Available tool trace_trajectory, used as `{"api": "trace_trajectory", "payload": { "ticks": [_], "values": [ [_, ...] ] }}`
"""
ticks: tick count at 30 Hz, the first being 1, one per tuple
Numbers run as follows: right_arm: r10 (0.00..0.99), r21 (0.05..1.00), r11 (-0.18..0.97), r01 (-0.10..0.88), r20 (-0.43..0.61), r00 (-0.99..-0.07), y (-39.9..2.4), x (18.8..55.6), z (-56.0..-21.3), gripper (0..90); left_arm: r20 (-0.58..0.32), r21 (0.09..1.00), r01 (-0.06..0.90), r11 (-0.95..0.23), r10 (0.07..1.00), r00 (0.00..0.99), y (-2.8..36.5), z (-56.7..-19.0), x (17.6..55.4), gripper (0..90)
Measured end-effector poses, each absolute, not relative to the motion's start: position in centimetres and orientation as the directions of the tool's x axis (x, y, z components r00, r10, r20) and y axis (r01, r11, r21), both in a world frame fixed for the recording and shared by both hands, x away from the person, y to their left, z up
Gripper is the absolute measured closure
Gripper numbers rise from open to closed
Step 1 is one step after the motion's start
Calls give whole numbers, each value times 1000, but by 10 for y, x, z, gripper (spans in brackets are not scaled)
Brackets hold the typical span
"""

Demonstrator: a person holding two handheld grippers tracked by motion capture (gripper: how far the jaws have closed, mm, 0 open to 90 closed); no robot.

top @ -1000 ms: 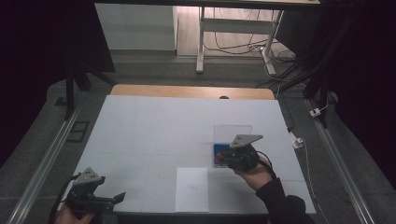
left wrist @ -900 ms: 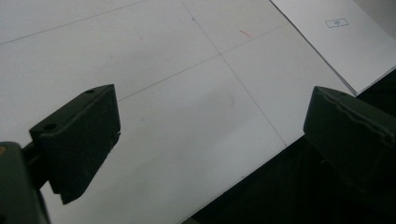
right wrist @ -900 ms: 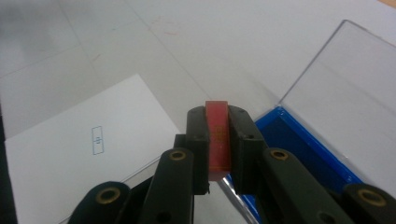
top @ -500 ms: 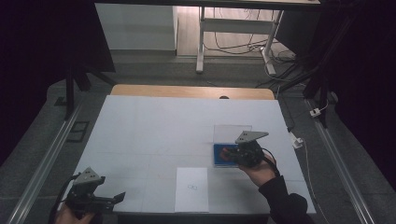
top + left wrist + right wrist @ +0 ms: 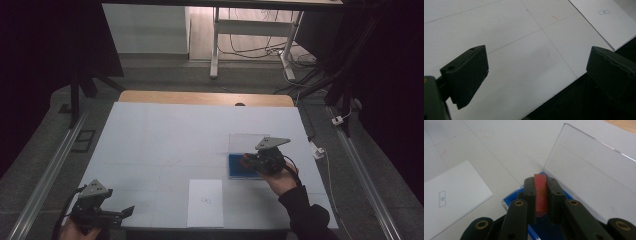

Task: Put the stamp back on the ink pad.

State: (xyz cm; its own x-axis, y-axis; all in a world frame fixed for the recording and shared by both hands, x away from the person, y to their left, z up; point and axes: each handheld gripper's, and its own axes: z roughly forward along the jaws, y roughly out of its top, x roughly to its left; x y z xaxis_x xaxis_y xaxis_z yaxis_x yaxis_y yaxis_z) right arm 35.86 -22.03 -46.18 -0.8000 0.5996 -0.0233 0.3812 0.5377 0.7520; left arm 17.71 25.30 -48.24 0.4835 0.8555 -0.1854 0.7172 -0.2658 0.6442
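In the right gripper view we have our right gripper (image 5: 541, 195) clamped on a thin red stamp-like block (image 5: 540, 195), its flat faces pressed between the two black pads and its long axis running straight out along the jaws. Directly beneath and just ahead of the gripper lies the blue ink pad case (image 5: 511, 199), its clear lid (image 5: 591, 177) standing open and tilted up beyond and to the right of the jaws. From the high view the right gripper (image 5: 250, 161) hovers over that blue case (image 5: 239, 167) near the right part of the white table (image 5: 165, 140). The relation that matters most, we judge, is where the sheet of paper (image 5: 205, 202) lies: nearer us and off to the gripper's left, well apart from the case, with a small printed box (image 5: 442, 198) on it that looks like the place for a mark. Our left gripper (image 5: 117, 214) rests near the table's near left corner, jaws wide apart and holding nothing, with the paper's corner (image 5: 605, 20) ahead to its right; the right hand is the one carrying the block, so the move falls to it.
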Motion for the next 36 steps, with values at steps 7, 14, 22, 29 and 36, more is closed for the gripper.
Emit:
{"api": "trace_trajectory", "payload": {
  "ticks": [7, 14, 22, 29, 36],
  "values": [
    [610, 743, 547, 385, -40, -791, -225, 366, -466, 798, -185, 644, 717, -267, 855, 484, 253, -482, 177, 43],
    [613, 718, 572, 396, -54, -788, -227, 372, -472, 798, -184, 644, 717, -267, 855, 484, 253, -482, 177, 45],
    [615, 689, 594, 415, -57, -786, -226, 377, -479, 798, -185, 644, 717, -267, 855, 484, 253, -482, 177, 46],
    [607, 667, 619, 413, -74, -791, -224, 379, -485, 797, -185, 644, 717, -266, 855, 484, 253, -482, 177, 46],
    [613, 668, 611, 425, -61, -787, -225, 380, -486, 797, -186, 644, 717, -266, 855, 484, 253, -482, 177, 46]
  ]
}}
